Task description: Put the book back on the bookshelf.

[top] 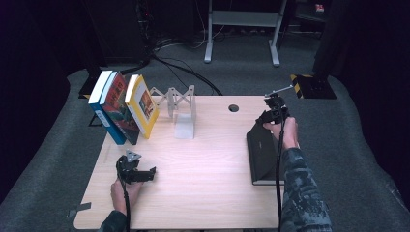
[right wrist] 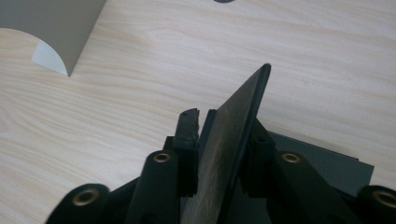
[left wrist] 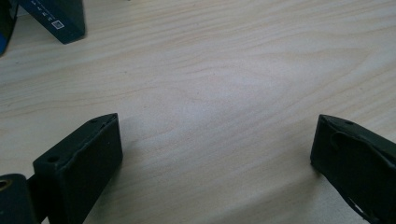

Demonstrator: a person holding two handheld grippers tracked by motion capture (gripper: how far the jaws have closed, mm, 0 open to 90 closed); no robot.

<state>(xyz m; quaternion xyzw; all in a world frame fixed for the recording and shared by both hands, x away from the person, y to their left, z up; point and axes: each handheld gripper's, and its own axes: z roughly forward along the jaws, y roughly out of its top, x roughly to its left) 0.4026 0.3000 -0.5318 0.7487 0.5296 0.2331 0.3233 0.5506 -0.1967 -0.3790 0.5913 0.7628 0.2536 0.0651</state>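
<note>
Left black two-jaw claw (top: 145,175): matte blocky jaws, grey three-cornered plate on top, black cable trailing along the wrist. Right black two-jaw claw (right wrist: 219,128): brass-ringed pivot holes, thin grey rod, long black cable. Right forearm in a camouflage-patterned sleeve (top: 303,193).

Bare tabletop (top: 208,164) lies open mid-table; books (top: 123,106) and bookend (top: 186,113) block the far left.

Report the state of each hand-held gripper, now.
Left hand-held gripper: open, empty.
Right hand-held gripper: shut on thin black hardcover book.
</note>
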